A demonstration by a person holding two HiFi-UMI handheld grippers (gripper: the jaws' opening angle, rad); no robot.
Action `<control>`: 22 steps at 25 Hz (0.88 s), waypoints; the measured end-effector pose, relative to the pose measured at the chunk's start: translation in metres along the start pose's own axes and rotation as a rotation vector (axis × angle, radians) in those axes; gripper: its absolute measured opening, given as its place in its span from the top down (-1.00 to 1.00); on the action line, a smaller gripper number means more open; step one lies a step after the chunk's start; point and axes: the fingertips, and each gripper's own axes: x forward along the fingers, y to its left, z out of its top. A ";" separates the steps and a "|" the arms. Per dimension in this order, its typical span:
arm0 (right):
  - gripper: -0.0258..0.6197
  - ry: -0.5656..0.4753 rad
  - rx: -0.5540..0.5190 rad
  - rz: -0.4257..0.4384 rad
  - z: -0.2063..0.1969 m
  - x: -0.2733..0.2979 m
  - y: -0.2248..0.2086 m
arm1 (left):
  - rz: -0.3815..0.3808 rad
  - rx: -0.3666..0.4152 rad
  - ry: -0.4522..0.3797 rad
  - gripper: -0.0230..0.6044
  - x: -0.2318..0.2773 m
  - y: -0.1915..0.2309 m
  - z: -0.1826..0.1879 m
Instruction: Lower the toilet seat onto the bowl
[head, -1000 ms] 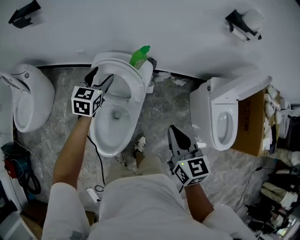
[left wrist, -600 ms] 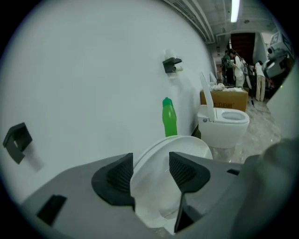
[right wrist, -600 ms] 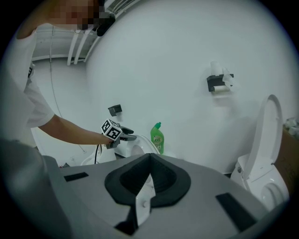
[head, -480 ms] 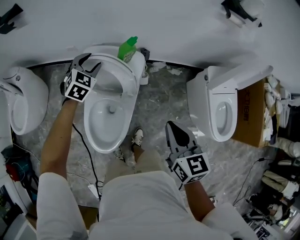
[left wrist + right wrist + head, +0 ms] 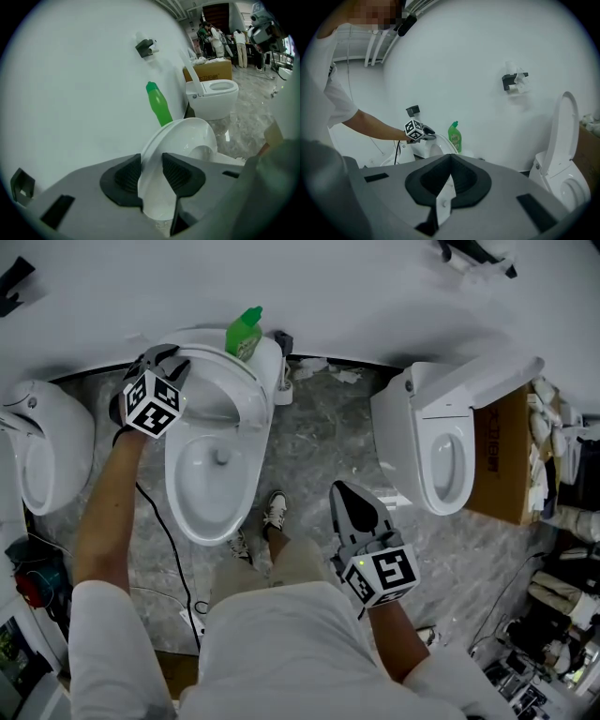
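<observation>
Toilets: two, the middle toilet [image 5: 208,521] and the right toilet [image 5: 441,465]. Raised seat [image 5: 180,136]: one, on the middle toilet. One more white bowl [image 5: 52,451] at the floor's left edge, kind unclear.
Green bottle [image 5: 244,331]: one.
Grippers: two, the left gripper [image 5: 151,171] and the right gripper [image 5: 450,161].
Black wall brackets: two, the left bracket [image 5: 412,110] and the right bracket [image 5: 512,81].
Cardboard box [image 5: 502,470]: one.
Shoes: two, the far shoe [image 5: 275,511] and the near shoe [image 5: 240,546].

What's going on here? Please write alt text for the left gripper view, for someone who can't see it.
The left claw, which has just been closing, grips the edge of a raised white toilet seat between its dark pads. Behind it a green bottle stands before a white wall, and a second toilet sits farther off.
</observation>
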 end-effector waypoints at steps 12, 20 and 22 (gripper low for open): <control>0.93 -0.014 -0.012 0.038 0.007 0.000 0.019 | -0.009 0.003 0.014 0.53 -0.021 -0.014 -0.004; 0.93 -0.013 -0.031 0.046 -0.004 -0.014 0.046 | -0.007 -0.048 -0.038 0.55 -0.053 -0.032 -0.010; 0.93 -0.010 -0.036 0.048 -0.008 -0.019 0.055 | -0.012 -0.046 -0.042 0.56 -0.063 -0.039 -0.014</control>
